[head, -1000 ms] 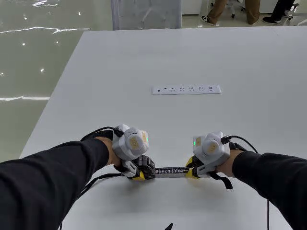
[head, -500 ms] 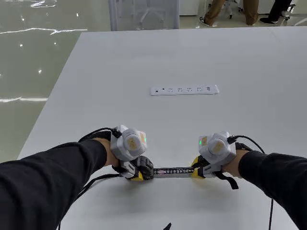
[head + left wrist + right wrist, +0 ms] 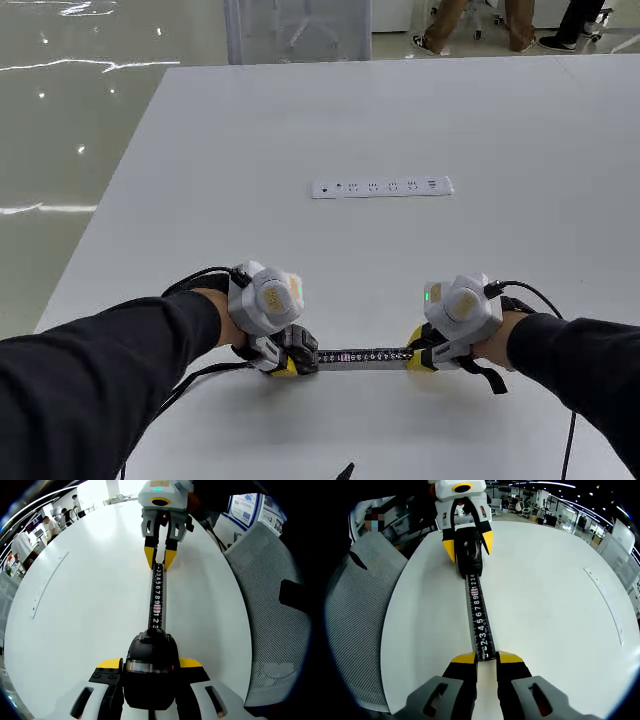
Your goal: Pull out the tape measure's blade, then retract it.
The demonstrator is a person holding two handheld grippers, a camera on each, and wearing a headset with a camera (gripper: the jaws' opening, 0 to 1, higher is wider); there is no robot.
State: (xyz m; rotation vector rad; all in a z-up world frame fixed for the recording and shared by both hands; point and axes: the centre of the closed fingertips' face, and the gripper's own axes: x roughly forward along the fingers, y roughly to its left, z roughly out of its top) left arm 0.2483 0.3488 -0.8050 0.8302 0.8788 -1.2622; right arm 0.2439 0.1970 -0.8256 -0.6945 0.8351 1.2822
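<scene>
The left gripper [image 3: 150, 666] has its 2 yellow-tipped jaws pressed against the sides of the black, rounded tape measure case [image 3: 303, 350]. The case rests on the white table [image 3: 400, 120], near the person's edge. The right gripper [image 3: 487, 657] pinches the free end of the narrow metal blade with black numerals [image 3: 479, 615]. The blade lies flat on the table between the 2 grippers, with only a short length out.

I judge that the pulling-out step is in hand. To do it well, the left gripper should hold the case fixed. The right gripper should move straight away along the line of the blade, low over the table, so that the blade does not twist or buckle. The pinch must be firm, because the spring probably pulls the blade back. For the retraction, it is better to guide the end back slowly than to release it. The long white power strip [image 3: 382, 187] lies well apart and is no obstacle.
</scene>
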